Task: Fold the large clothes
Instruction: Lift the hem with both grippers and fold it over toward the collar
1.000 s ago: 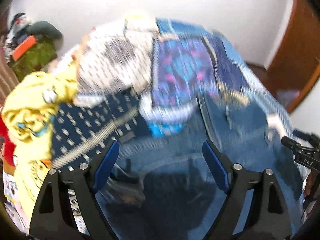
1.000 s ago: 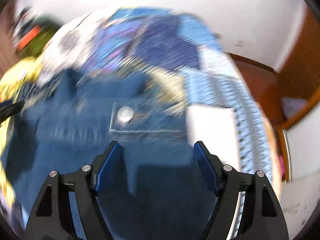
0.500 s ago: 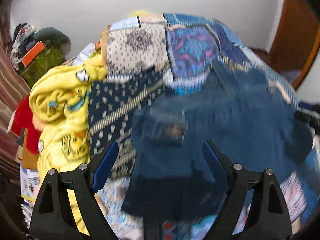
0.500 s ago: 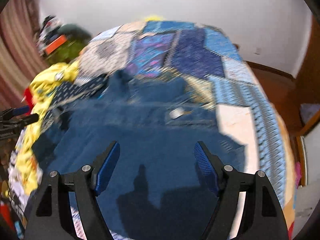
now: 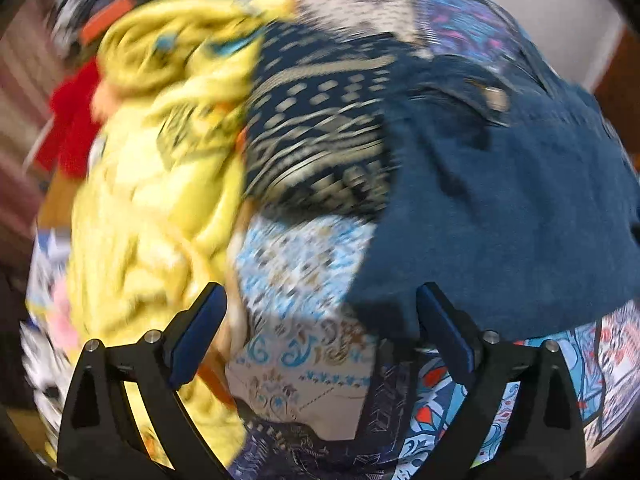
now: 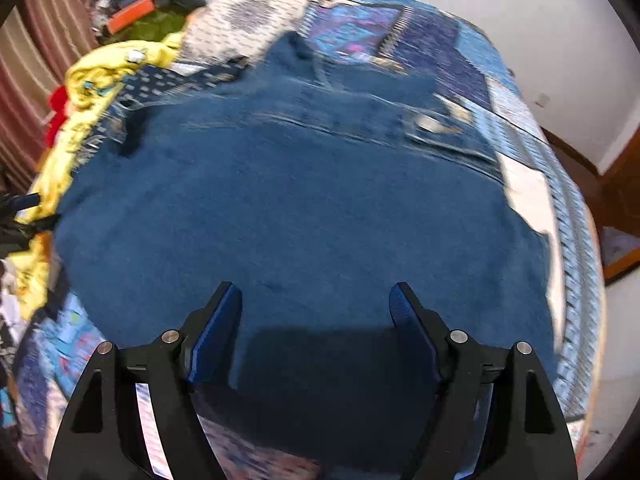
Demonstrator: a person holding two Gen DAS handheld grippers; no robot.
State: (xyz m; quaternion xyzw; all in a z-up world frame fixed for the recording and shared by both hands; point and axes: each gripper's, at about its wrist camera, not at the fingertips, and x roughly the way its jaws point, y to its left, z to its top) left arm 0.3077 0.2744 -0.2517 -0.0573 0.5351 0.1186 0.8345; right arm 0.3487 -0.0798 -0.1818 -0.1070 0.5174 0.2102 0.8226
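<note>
We take the blue denim garment (image 6: 304, 216) as our landmark: it lies spread flat across the bed's patchwork quilt (image 6: 520, 120), covering most of its middle. Our right tongs (image 6: 316, 320) hang over the garment's near hem, blades spread wide with nothing between them, their shadow falling on the cloth just below. A flapped pocket with a metal button (image 6: 430, 122) sits toward the garment's far right part.

Our left tongs (image 5: 320, 328) are at the garment's left near corner, also spread and gripping nothing; the right blade lies against or just above the denim edge (image 5: 500, 208), though blur keeps us from saying whether it touches. Under these tongs shows bare quilt (image 5: 296, 276).

Left of the garment lies a navy cloth with beige patterning (image 5: 320, 128), its edge tucked under or meeting the denim. Beyond that, farther left, is a crumpled yellow printed fabric (image 5: 160, 168), with something red (image 5: 76, 120) at its far side.
</note>
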